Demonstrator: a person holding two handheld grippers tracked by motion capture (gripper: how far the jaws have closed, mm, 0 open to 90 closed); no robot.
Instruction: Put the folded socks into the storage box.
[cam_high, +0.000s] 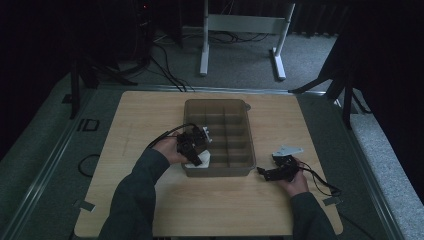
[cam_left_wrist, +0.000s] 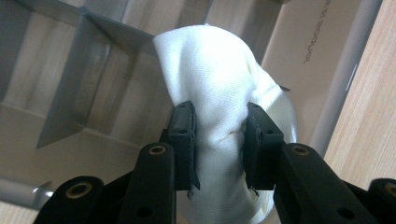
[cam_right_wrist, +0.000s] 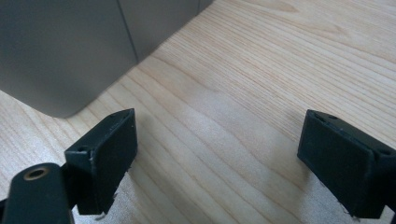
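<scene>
Your left hand-held gripper is closed on a white cloth; its two black jaws pinch the fabric at mid-height, and the cloth bulges above and below the pads. In the high view this left hand-held gripper sits at the near-left corner of the divided organizer tray, with the cloth hanging at the tray's near wall. The tray compartments lie directly ahead of and below the jaws, so the cloth is already over the tray's near-left section. The left hand is the nearer one.

Your right hand-held gripper is wide open and holds nothing. It hovers low over the bare worktop, just beside the tray's rounded near-right corner.

The cloth is soft, fine-knit and limp. The tray is rigid, smooth, translucent grey plastic with thin upright dividers. The worktop is light wood-grain laminate.
</scene>
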